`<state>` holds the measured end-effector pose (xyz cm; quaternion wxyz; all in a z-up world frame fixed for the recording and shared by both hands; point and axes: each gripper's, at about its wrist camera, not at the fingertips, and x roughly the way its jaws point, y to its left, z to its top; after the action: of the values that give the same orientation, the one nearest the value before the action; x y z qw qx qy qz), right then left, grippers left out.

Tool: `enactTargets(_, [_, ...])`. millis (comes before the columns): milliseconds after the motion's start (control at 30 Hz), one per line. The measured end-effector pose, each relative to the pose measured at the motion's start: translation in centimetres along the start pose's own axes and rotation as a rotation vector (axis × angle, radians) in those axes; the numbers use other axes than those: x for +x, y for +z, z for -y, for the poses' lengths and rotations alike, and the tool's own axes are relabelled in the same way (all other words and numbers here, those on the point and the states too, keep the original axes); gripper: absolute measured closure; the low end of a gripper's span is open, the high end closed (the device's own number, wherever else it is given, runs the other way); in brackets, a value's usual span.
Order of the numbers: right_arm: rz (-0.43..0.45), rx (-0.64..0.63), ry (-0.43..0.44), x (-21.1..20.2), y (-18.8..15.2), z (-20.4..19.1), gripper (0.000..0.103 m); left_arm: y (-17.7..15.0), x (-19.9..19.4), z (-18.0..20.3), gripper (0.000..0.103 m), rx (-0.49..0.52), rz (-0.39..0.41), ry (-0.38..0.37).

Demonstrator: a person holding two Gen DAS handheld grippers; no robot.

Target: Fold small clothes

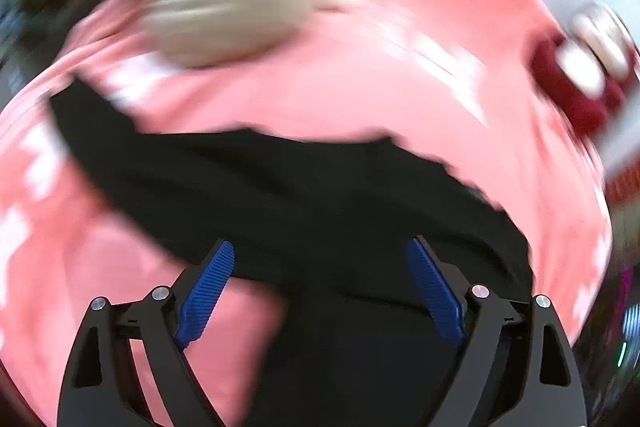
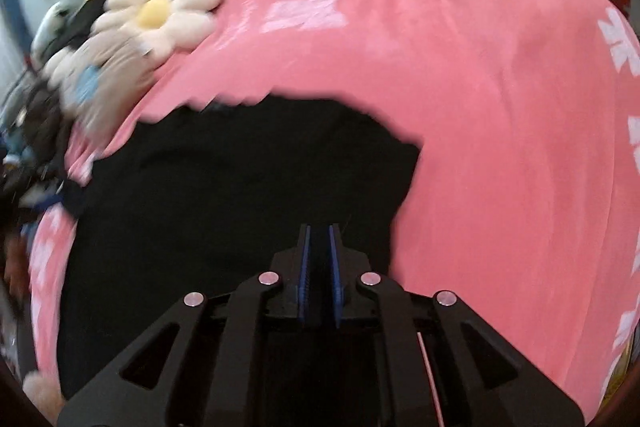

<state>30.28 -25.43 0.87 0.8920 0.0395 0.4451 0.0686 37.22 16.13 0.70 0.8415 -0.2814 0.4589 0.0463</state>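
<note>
A black garment [image 1: 280, 187] lies spread on a pink bedspread [image 1: 320, 87] with white prints. My left gripper [image 1: 320, 245] hangs just above the cloth's near part, its blue pads [image 1: 208, 291] wide apart with nothing pinched between them. In the right wrist view the same black garment [image 2: 240, 167] fills the lower middle. My right gripper [image 2: 320, 227] is nearly closed, with a thin fold of the black cloth dark between its blue pads [image 2: 304, 267]. The left wrist view is heavily blurred.
A white daisy cushion [image 2: 158, 13] and a tan plush with a blue patch [image 2: 108, 67] sit at the bedspread's [image 2: 480, 107] left edge; that plush [image 1: 224, 15] shows blurred at the top. A dark red cushion [image 1: 568, 87] lies far right. Clutter lines the left side.
</note>
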Motion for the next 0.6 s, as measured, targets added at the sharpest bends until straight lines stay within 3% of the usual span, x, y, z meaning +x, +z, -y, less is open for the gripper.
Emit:
enactTargets(200, [-0.075, -0.038, 0.019, -1.9, -6.5, -4.1, 0.094, 3.0, -0.9, -14.2, 0.017, -0.434, 0.059, 0.072])
enactTargets(300, [-0.113, -0.027, 0.060, -2.3, -8.3, -6.0, 0.092, 4.0, 0.3, -17.5, 0.017, -0.535, 0.068, 0.096])
enactTargets(400, [-0.145, -0.034, 0.080, -2.7, -9.5, -8.0, 0.086, 4.8, 2.2, -19.0, 0.021, -0.594, 0.051, 0.060])
enactTargets(467, [-0.152, -0.038, 0.081, -2.9, -10.1, -8.7, 0.078, 4.5, 2.7, -20.0, 0.042, -0.644, 0.049, 0.029])
enactTargets(500, [-0.155, -0.033, 0.085, -3.1, -10.3, -9.0, 0.076, 4.7, 3.1, -20.1, 0.062, -0.646, 0.046, 0.033])
enactTargets(533, [-0.154, -0.028, 0.087, -3.4, -10.5, -9.2, 0.076, 5.1, 3.2, -20.3, 0.092, -0.632, 0.047, 0.038])
enactTargets(567, [-0.152, -0.028, 0.088, -3.6, -10.5, -9.2, 0.076, 5.5, 3.2, -19.8, 0.101, -0.614, 0.049, 0.029])
enactTargets(600, [-0.152, -0.029, 0.084, -3.7, -10.6, -9.3, 0.076, 6.3, 2.6, -18.9, 0.100, -0.573, 0.080, -0.004])
